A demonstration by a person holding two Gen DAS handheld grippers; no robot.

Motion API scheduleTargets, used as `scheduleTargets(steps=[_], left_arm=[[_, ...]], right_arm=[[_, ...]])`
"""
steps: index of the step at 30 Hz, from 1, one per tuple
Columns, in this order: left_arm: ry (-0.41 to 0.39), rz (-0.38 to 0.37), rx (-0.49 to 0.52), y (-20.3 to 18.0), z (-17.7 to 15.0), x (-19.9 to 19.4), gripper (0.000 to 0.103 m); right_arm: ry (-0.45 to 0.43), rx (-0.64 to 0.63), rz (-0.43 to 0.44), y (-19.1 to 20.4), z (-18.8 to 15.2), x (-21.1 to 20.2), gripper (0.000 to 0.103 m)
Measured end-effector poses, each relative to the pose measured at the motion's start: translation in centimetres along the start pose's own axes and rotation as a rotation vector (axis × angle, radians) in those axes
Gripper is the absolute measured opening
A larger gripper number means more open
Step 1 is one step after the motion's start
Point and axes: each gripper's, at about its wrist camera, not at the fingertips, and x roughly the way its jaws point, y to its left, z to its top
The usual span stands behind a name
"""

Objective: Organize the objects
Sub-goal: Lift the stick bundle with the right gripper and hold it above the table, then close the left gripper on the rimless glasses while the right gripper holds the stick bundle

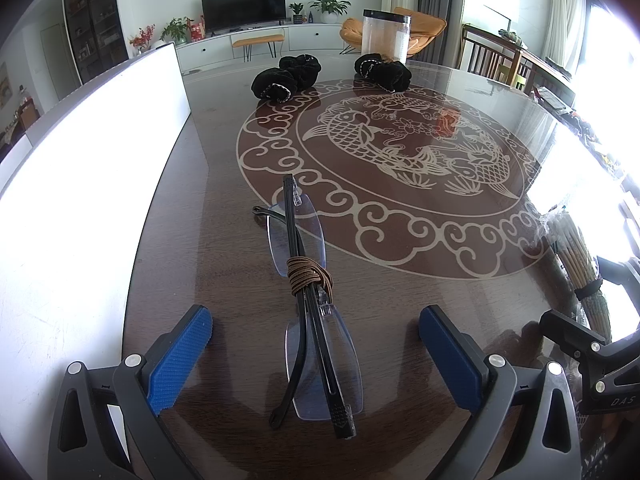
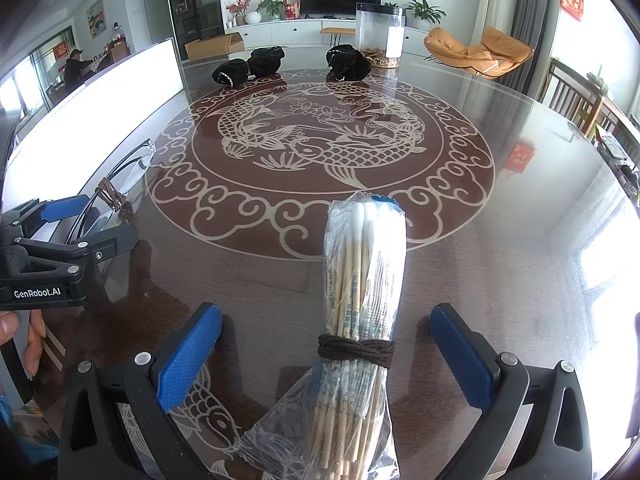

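Folded rimless glasses (image 1: 310, 304) with black arms, bound by a brown cord (image 1: 310, 276), lie on the glass table between the open blue pads of my left gripper (image 1: 316, 344). They also show in the right wrist view (image 2: 120, 184). A plastic-wrapped bundle of cotton swabs (image 2: 360, 312), tied with a dark cord (image 2: 354, 350), lies between the open pads of my right gripper (image 2: 326, 344). The bundle also shows at the right edge of the left wrist view (image 1: 580, 256). Neither gripper touches its object.
Two black scrunchies (image 1: 286, 76) (image 1: 382, 70) and a clear cylindrical container (image 1: 386, 34) sit at the table's far side. A white box (image 1: 80, 152) stands along the left. The table (image 1: 400, 296) has a fish pattern. The left gripper's body (image 2: 52, 248) is at left in the right wrist view.
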Motion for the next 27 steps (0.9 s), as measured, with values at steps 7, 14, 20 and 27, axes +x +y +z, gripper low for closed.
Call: scheduleTargets(steps=[7, 14, 20, 27], left_arm=[[0.000, 0.000, 0.000, 0.0, 0.1, 0.1, 0.103], [0.114, -0.031, 0.039, -0.1, 0.6, 0.4, 0.103], [0.223, -0.050, 0.009, 0.6, 0.8, 0.0, 0.103], [0.157, -0.170, -0.076, 2.7, 1.7, -0.6, 0.029]], right_arm=[[0.000, 0.000, 0.000, 0.0, 0.0, 0.0, 0.103], [0.001, -0.001, 0.000, 0.0, 0.0, 0.0, 0.103], [0.001, 0.000, 0.002, 0.0, 0.0, 0.0, 0.103], [-0.001, 0.002, 0.005, 0.0, 0.0, 0.1, 0.103]])
